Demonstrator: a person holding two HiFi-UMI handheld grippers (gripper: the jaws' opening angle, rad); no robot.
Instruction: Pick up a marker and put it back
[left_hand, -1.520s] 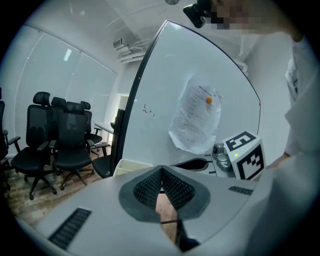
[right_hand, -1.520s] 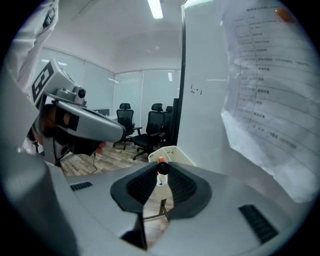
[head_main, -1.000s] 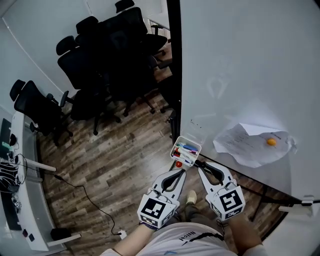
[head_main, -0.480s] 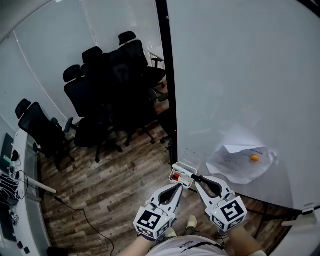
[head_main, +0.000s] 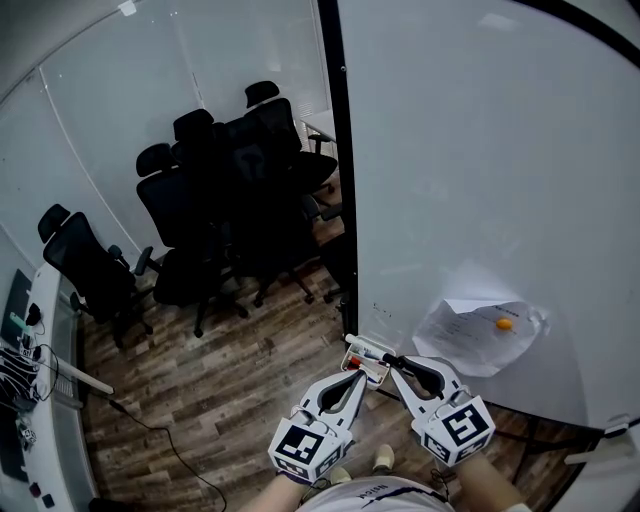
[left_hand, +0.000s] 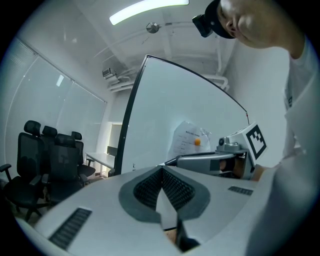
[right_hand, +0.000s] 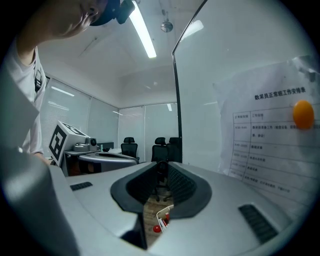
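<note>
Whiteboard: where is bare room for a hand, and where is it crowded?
Bare: the whiteboard above the paper sheet, and between the sheet and the black frame. Crowded: around the marker tray, where left gripper and right gripper sit.

tray (head_main: 361, 349) contents too small to tell, desk (head_main: 52, 400) cut off

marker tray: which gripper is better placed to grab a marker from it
Right, probably. The right gripper has its jaws slightly apart, and the tray shows straight through the gap. The left gripper has its jaws together and faces the whiteboard.
</note>
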